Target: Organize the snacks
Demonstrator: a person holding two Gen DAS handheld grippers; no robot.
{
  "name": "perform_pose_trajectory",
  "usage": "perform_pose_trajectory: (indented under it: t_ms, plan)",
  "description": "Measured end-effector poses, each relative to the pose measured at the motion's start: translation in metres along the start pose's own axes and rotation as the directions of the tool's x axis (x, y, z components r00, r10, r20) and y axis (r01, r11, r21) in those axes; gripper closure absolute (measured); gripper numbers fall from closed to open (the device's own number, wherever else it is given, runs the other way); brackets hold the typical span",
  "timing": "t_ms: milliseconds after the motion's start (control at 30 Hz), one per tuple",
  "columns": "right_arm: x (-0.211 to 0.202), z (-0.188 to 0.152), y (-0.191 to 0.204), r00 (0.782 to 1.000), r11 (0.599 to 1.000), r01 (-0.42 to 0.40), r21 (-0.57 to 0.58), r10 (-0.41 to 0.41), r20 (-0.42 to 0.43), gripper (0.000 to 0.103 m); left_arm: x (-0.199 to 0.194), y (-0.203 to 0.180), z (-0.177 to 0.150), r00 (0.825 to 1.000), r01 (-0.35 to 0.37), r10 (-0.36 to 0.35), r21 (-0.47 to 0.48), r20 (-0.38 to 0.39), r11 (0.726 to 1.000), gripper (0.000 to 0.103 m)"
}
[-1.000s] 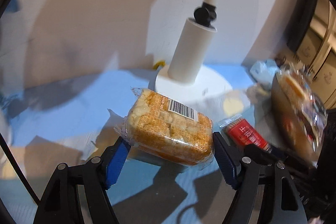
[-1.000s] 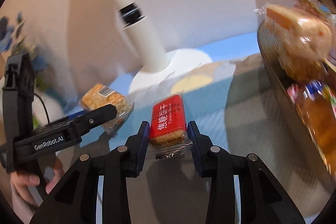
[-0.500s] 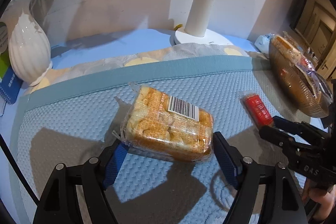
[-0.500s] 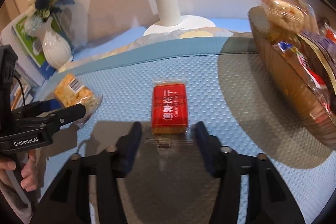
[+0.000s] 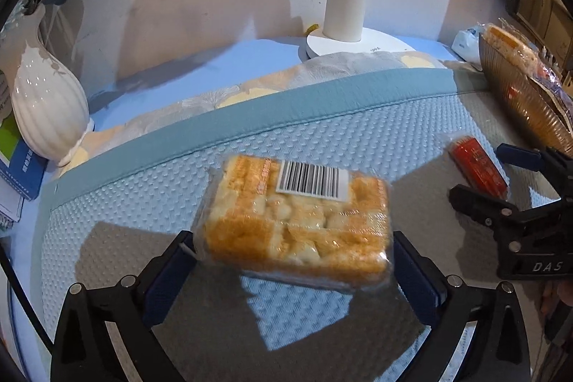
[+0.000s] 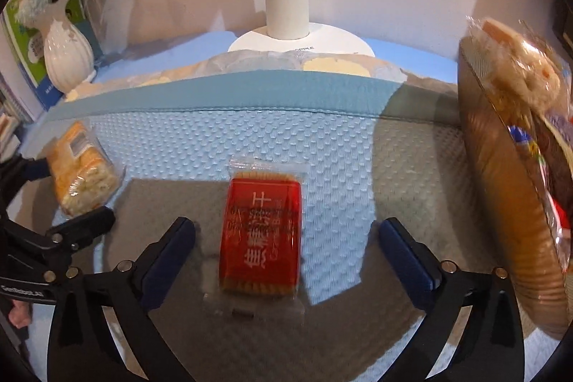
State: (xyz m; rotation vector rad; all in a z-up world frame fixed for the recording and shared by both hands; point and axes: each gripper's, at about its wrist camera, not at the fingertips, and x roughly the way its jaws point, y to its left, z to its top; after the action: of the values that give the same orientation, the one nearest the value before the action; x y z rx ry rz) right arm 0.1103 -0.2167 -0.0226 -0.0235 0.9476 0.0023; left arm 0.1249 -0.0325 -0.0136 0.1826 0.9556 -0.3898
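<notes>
A wrapped orange rice cake with a barcode [image 5: 299,221] lies on the blue textured mat [image 5: 322,145] between the fingers of my left gripper [image 5: 292,269], which is open around it with small gaps. It also shows in the right wrist view [image 6: 80,172]. A red caramel biscuit pack [image 6: 261,235] lies on the mat between the fingers of my right gripper [image 6: 286,256], which is wide open and clear of it. The pack also shows in the left wrist view [image 5: 478,163]. A brown basket [image 6: 508,188] full of wrapped snacks stands at the right.
A white lamp base and post [image 6: 286,6] stand behind the mat against the wall. A white vase [image 5: 48,110] with flowers and books [image 5: 18,163] stand at the far left. The basket shows in the left wrist view [image 5: 523,102] too.
Both snacks came down from in front of the lamp onto the mat. Both grippers have opened and let go; the right one is now much wider.
</notes>
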Motion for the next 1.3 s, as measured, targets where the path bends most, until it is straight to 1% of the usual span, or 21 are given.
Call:
perform_pose_trajectory:
  t_ms: [133, 800, 967, 1000, 1033, 1067, 1100, 1133, 1167, 1200, 1233, 1300]
  plan:
    - [0.002, 0.001, 0.000, 1.000, 1.000, 0.001, 0.001, -0.001, 0.003, 0.000, 0.005, 0.001, 0.003, 1.000, 0.012, -0.012, 0.005, 0.009, 1.000, 0.000]
    - [0.001, 0.001, 0.003, 1.000, 1.000, 0.002, 0.010, -0.002, 0.001, 0.000, 0.005, 0.001, 0.003, 1.000, 0.009, -0.009, 0.003, 0.017, 1.000, 0.000]
    - [-0.001, -0.002, 0.004, 1.000, 1.000, -0.010, 0.011, 0.010, 0.007, 0.000, 0.005, 0.000, 0.003, 1.000, 0.007, -0.007, 0.002, 0.020, 1.000, 0.000]
    - [-0.003, -0.003, 0.005, 1.000, 1.000, -0.018, 0.008, 0.018, 0.012, 0.002, 0.005, 0.000, 0.003, 1.000, 0.006, -0.006, 0.001, 0.021, 1.000, 0.000]
    - [-0.004, -0.003, 0.006, 1.000, 1.000, -0.022, 0.004, 0.022, 0.016, 0.007, 0.005, -0.001, 0.003, 1.000, 0.006, -0.006, 0.001, 0.023, 1.000, 0.000]
    - [-0.006, -0.005, 0.007, 0.999, 1.000, -0.023, -0.005, 0.023, 0.022, 0.015, 0.003, -0.001, 0.003, 1.000, 0.005, -0.005, 0.001, 0.031, 1.000, 0.002]
    - [-0.009, -0.006, 0.009, 0.999, 0.999, -0.029, -0.015, 0.029, 0.031, 0.020, 0.001, -0.001, 0.002, 0.999, 0.006, -0.006, 0.003, 0.045, 1.000, 0.020]
    - [-0.012, -0.008, 0.011, 0.998, 0.999, -0.035, -0.020, 0.036, 0.042, 0.040, -0.002, -0.002, 0.001, 0.998, 0.008, -0.009, 0.012, 0.068, 1.000, 0.026]
    - [-0.016, -0.009, 0.012, 0.997, 0.998, -0.054, -0.023, 0.055, 0.058, 0.069, -0.003, -0.004, 0.001, 0.997, 0.012, -0.013, 0.021, 0.076, 1.000, 0.027]
    - [-0.022, -0.011, 0.010, 0.992, 0.995, -0.095, -0.012, 0.096, 0.078, 0.069, -0.002, -0.004, 0.001, 0.997, 0.013, -0.015, 0.026, 0.072, 1.000, 0.027]
    - [-0.023, -0.014, 0.009, 0.987, 0.990, -0.141, 0.004, 0.141, 0.079, 0.069, -0.002, -0.004, 0.002, 0.997, 0.013, -0.015, 0.027, 0.074, 1.000, 0.027]
    - [-0.028, -0.018, 0.008, 0.980, 0.983, -0.182, 0.024, 0.179, 0.086, 0.070, -0.003, -0.003, 0.002, 0.997, 0.016, -0.018, 0.022, 0.075, 1.000, 0.027]
